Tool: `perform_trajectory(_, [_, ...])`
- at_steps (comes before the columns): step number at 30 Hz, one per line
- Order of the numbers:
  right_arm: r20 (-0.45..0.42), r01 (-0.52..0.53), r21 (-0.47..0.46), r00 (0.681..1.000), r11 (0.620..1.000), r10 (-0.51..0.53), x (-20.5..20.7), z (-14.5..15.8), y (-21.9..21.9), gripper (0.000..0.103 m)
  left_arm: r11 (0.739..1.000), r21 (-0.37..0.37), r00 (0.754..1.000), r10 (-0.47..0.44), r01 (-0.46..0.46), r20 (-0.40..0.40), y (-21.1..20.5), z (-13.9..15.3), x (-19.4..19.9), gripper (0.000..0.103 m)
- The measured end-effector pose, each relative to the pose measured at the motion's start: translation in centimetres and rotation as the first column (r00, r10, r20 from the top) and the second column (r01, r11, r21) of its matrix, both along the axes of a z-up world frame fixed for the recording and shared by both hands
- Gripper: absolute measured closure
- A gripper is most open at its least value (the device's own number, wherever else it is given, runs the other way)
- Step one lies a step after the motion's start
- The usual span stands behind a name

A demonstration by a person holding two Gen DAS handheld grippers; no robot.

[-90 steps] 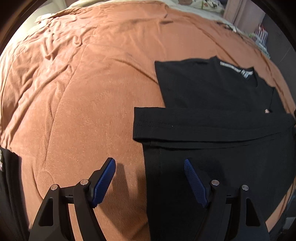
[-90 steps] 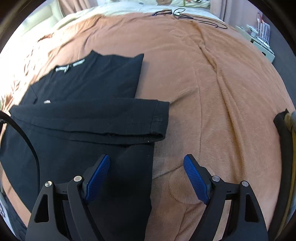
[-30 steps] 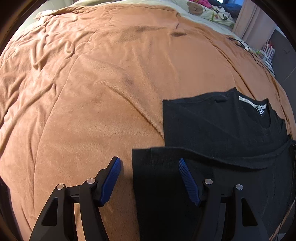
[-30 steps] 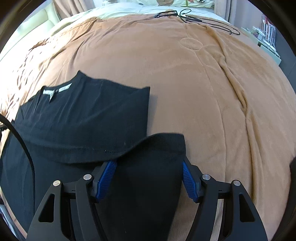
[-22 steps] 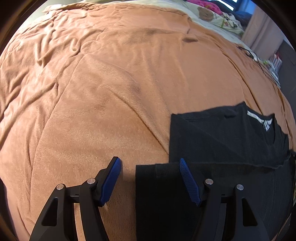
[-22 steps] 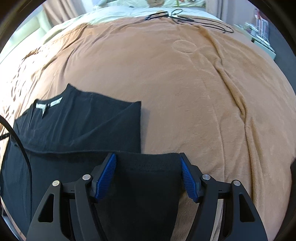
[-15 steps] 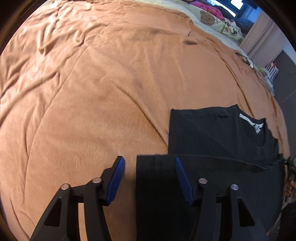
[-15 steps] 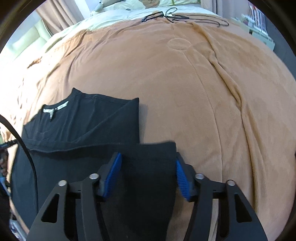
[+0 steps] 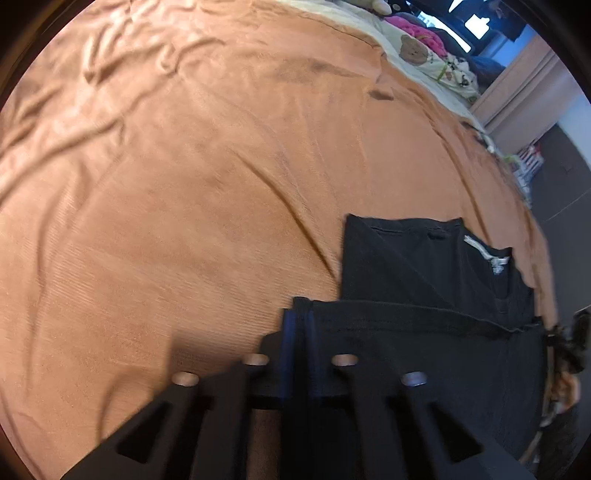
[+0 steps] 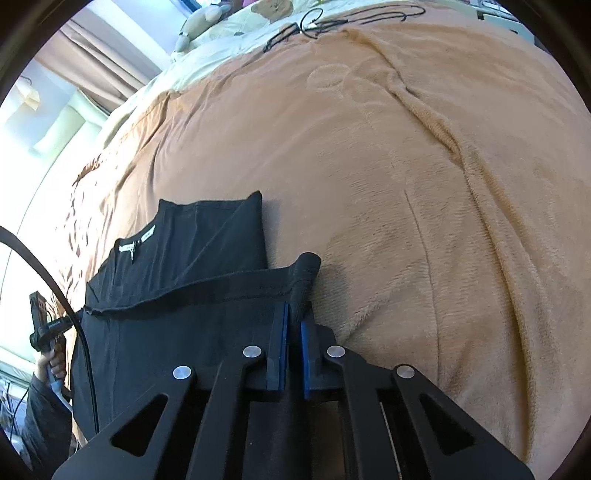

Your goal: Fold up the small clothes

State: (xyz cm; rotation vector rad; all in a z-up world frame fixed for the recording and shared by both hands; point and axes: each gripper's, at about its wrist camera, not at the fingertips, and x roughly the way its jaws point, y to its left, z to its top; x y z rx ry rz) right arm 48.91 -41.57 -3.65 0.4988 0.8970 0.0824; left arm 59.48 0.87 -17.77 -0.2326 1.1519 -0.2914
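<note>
A black T-shirt [image 9: 424,266] lies on the orange-brown blanket [image 9: 184,184], collar label away from me, with its lower part folded up across the chest. In the left wrist view my left gripper [image 9: 299,317] has its jaws closing tight, and the blue pads [image 9: 287,332] pinch the left corner of that folded edge. In the right wrist view the shirt [image 10: 192,236] sits to the left. My right gripper [image 10: 293,310] is likewise closing down, pads pressed on the right corner, where the fabric bunches up above the tips.
The blanket [image 10: 406,184] stretches wide and wrinkled beyond the shirt. Dark hangers or cords [image 10: 332,18] lie at the far edge near bear-print bedding [image 9: 417,51]. A person's hand [image 10: 55,363] and a black cable [image 10: 55,280] show at the left of the right wrist view.
Both grippers went from wide open astride the shirt's folded edge to shut on its two corners. The cameras moved forward and rolled, and the fabric at the right corner lifted.
</note>
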Motion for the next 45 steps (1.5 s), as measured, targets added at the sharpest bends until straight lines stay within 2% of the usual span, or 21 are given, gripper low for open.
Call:
perform_trajectory(10, [0.11,0.0,-0.087,0.994,0.996,0.01,-3.3,5.0,1.1,0.102,1.0,0.003,0.991,0.005,-0.005,0.131,0.0,5.4,-1.0,0.1])
perform_trajectory(15, [0.161,0.035,-0.124,0.987,0.992,-0.014,-4.5,7.6,1.5,0.102,0.999,0.035,0.982,0.026,-0.033,0.188,-0.4,8.2,-1.1,0.1])
perform_trajectory(22, [0.192,0.056,-0.161,0.981,0.985,-0.024,-4.4,8.9,2.1,0.102,0.999,0.034,0.969,0.032,-0.042,0.246,-1.0,10.8,0.1,0.1])
perform_trajectory(29, [0.168,0.084,-0.196,0.984,0.977,-0.051,-1.4,8.7,2.8,0.102,0.996,0.058,0.968,0.049,-0.065,0.245,-1.8,10.2,2.5,0.1])
perform_trajectory(39, [0.062,0.056,-0.27,0.997,0.961,-0.04,6.3,6.2,4.1,0.102,0.99,0.119,0.982,0.054,-0.076,0.181,-2.8,5.1,7.2,0.1])
perform_trajectory(43, [0.02,0.054,-0.303,0.999,0.951,-0.05,8.6,5.1,4.7,0.102,0.986,0.147,0.986,0.051,-0.074,0.156,-2.9,3.3,8.1,0.1])
perform_trajectory(45, [0.002,0.065,-0.312,0.998,0.948,-0.068,9.3,4.9,5.0,0.102,0.987,0.135,0.985,0.061,-0.083,0.159,-2.8,3.0,8.2,0.1])
